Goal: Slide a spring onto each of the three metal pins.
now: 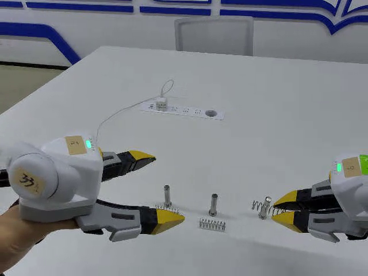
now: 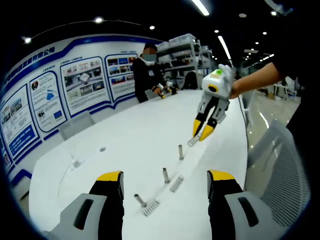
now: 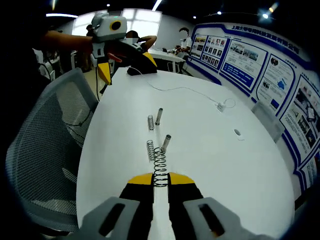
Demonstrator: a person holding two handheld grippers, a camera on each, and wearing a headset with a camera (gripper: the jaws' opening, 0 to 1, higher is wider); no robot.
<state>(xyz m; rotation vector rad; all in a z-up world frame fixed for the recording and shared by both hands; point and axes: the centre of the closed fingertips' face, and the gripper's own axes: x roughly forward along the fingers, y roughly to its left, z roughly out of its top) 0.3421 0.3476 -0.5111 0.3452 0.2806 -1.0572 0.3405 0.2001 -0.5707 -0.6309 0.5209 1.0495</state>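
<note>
The fingers of the left gripper (image 1: 168, 187) gape empty in the head view; those of the right gripper (image 1: 276, 211) pinch a spring (image 1: 257, 204) beside a pin (image 1: 267, 207). Left gripper view: a loose spring (image 2: 150, 207) lies just ahead. Right gripper view: gripped by one end, the spring may buckle off the pin.

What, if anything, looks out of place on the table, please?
Nothing stands out. Three pins stand on the table, two springs lie beside them, and the right claw grips the third spring.

Lab hall: wall display boards (image 2: 82, 80), equipment shelves (image 2: 182, 50).
</note>
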